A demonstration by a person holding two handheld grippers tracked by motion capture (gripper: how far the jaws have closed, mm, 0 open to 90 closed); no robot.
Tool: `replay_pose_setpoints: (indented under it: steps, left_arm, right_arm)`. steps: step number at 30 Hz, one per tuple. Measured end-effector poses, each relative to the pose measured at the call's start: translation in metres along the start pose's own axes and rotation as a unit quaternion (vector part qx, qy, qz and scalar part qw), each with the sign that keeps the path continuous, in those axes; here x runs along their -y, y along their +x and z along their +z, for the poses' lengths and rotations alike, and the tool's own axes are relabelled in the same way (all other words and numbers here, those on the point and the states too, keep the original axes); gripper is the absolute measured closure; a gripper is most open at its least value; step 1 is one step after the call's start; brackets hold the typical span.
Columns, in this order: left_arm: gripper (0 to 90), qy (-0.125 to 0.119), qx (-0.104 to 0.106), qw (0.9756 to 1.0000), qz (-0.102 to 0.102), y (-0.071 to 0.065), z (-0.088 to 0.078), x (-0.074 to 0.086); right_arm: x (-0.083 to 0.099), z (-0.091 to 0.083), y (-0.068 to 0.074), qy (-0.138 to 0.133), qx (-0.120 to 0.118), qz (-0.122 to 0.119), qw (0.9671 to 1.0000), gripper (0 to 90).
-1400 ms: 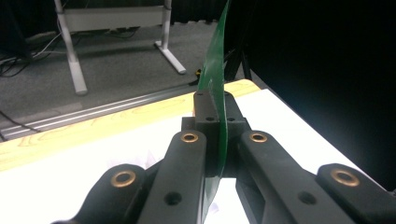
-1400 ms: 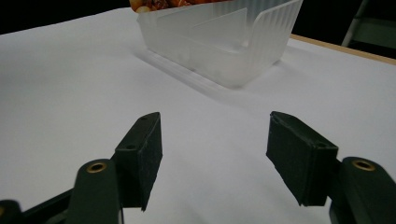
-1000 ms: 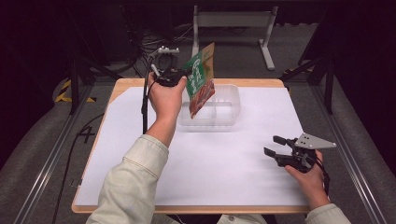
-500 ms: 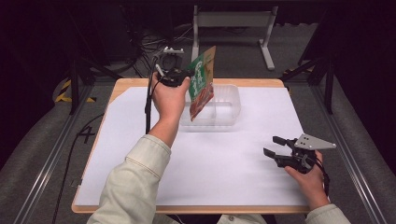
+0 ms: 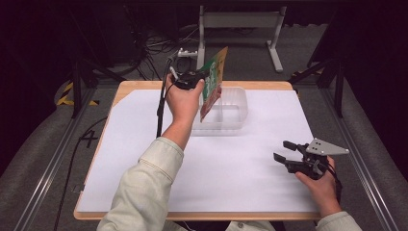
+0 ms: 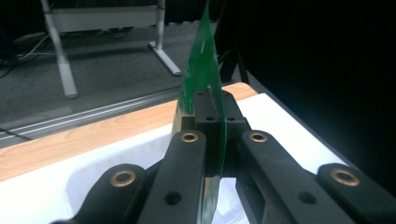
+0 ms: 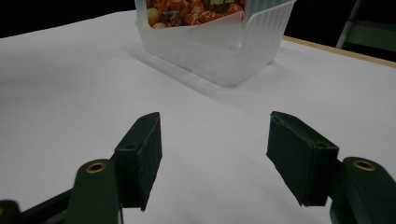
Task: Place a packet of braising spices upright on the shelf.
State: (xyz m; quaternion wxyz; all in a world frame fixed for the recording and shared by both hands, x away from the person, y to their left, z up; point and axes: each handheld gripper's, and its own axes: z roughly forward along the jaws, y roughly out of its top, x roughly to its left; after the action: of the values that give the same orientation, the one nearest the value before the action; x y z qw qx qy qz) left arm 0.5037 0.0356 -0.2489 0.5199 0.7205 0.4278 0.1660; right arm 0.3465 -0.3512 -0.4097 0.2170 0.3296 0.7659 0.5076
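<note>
Over the far side of the worktop, my left gripper was clamped on the upper part of a green snack packet, its jaws pinching the thin packet edge-on between them. The packet hung upright, tilted a little, with its lower end dipping into the clear plastic bin that stood on the white sheet just beside my left hand. I could not tell whether the bottom of the packet touched the bin's floor. Nearer me, at the right, my right gripper rested low over the worktop with its jaws spread wide and nothing between them, well apart from the bin. I judged the job nearly done: the packet was lifted and carried to the bin, and what was left was to lower it fully inside and let go.
</note>
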Motion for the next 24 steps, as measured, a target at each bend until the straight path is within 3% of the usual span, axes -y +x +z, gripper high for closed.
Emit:
replay_pose_setpoints:
  steps: [7, 12, 17, 24]
  left_arm:
    - [90.0, -0.007, 0.016, 0.9998, -0.007, -0.001, 0.003, 0.004]
    - [90.0, -0.007, 0.015, 0.9999, -0.001, 0.000, 0.007, 0.005]
    - [90.0, -0.002, 0.020, 0.9997, -0.014, 0.005, 0.011, 0.013]
    - [90.0, 0.004, 0.019, 0.9997, -0.015, 0.009, 0.011, 0.019]
  right_arm:
    - [0.000, -0.001, 0.001, 0.000, 0.001, 0.000, 1.0000, 35.4]
    - [0.000, -0.001, 0.001, 0.001, 0.001, -0.001, 1.0000, 35.4]
    - [0.001, -0.001, 0.001, 0.002, 0.002, -0.001, 1.0000, 35.4]
    - [0.001, 0.000, 0.001, 0.003, 0.002, -0.002, 1.0000, 35.4]
